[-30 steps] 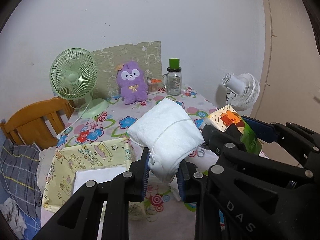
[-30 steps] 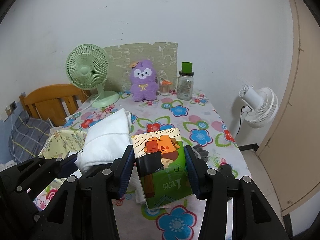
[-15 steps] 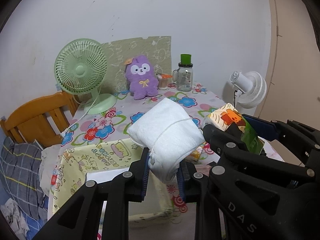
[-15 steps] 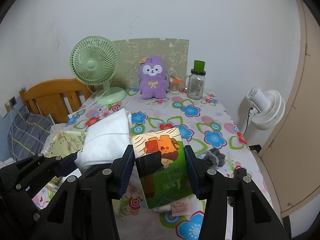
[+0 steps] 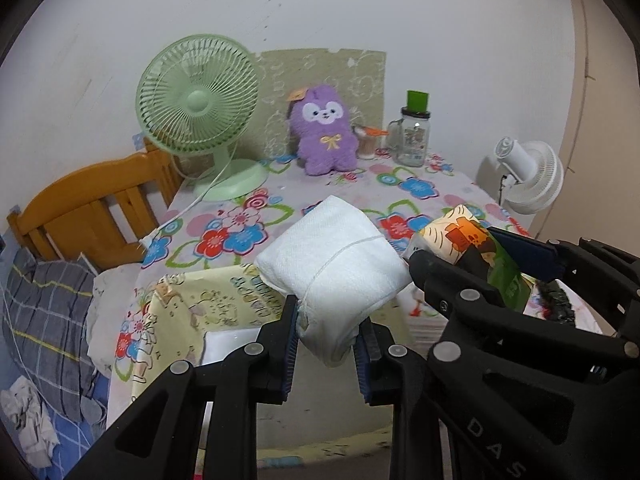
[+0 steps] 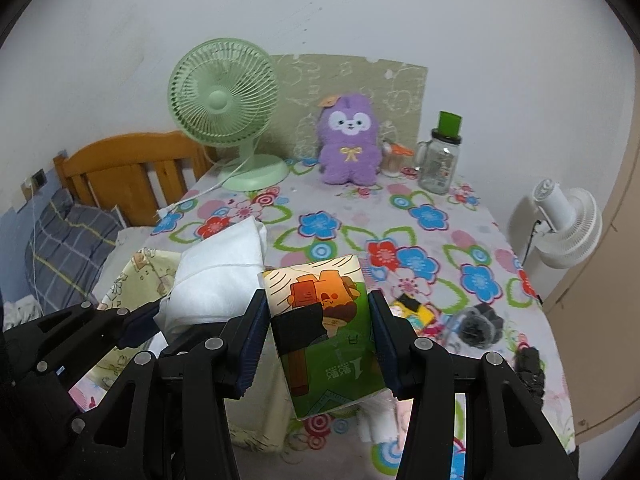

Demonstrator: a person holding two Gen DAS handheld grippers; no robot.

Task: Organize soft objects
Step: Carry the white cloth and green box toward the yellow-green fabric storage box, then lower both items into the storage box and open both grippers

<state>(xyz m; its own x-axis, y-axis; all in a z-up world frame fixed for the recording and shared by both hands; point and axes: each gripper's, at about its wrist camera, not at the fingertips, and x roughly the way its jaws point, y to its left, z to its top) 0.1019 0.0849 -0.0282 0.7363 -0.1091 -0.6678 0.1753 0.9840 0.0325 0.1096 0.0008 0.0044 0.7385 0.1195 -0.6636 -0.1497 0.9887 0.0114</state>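
Left gripper [image 5: 326, 350]: clamped on white folded towel [image 5: 332, 268], held aloft over near table edge; towel's long axis running forward and away from fingers.
Yellow cartoon-print fabric bin [image 5: 192, 304]: below and left of towel, at table's near-left corner; nearer to left gripper than to right; likely drop point, judging by task.
Right gripper [image 6: 318, 334]: closed on illustrated tissue pack [image 6: 326, 328], held upright, just beside towel.
Floral tablecloth [image 6: 400, 224]: beyond both loads.
Green desk fan [image 6: 224, 108], purple plush [image 6: 348, 140], glass jar [image 6: 440, 160]: back row by wall, well apart from both grippers.
White fan [image 6: 568, 228]: off table, right.
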